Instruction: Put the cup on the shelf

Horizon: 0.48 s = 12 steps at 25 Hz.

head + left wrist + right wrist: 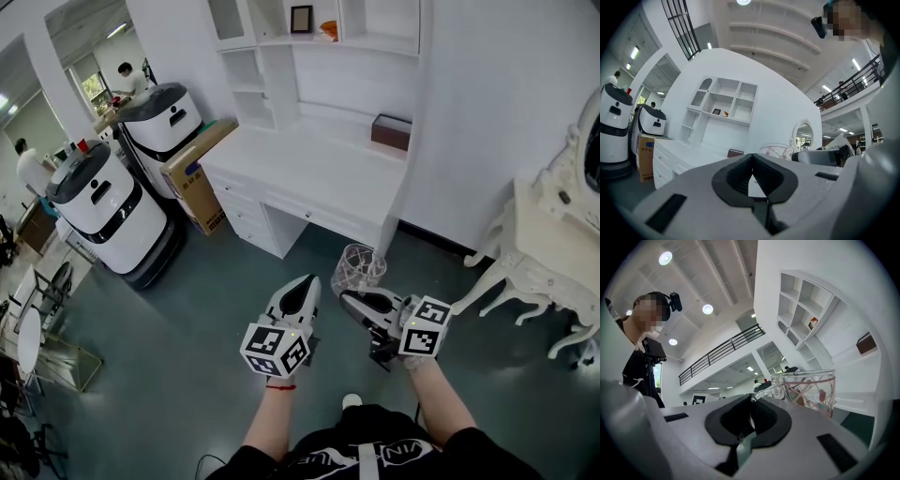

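Cup (808,392) handle pinched in right gripper (751,400) — plain only in its view.

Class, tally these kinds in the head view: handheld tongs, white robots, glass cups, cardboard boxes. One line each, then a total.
Handheld grey tongs, left and right: 2
White round robots with black tops: 2
Clear patterned glass cup: 1
Brown cardboard box: 1
Total: 6

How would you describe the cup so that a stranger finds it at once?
Start at the white desk under the wall shelves. In front of it, over the grey floor, the right hand-held gripper holds the cup. It is the only clear glass thing there, with pink lines on it.
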Available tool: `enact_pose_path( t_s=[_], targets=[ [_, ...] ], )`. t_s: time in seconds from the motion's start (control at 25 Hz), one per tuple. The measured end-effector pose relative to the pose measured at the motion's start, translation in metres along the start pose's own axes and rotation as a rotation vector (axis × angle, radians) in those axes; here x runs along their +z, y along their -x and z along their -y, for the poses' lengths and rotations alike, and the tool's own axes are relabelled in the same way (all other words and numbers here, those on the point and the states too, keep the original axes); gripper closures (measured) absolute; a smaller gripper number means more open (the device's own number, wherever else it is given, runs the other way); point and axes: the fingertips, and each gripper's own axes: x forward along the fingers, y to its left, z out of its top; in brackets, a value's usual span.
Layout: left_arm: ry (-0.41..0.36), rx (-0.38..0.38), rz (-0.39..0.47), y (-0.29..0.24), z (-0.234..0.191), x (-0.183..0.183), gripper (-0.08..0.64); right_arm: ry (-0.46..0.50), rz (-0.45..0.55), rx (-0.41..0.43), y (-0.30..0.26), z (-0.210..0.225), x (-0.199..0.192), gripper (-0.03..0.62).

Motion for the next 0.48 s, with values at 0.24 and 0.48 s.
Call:
enact_pose_path(
  t_s=[0.24, 0.48],
  targets=[
    [0.005, -0.013, 0.005, -0.063, -0.021, 0.001, 0.553, 0.012, -0.010, 0.002, -0.012, 0.061, 0.024, 0.588],
    [-0.003, -0.040, 0.000, -0.107, -0.029, 0.007, 0.554, 0.018, -0.014, 0.001, -0.023, 0.104, 0.047, 0.588]
  ],
)
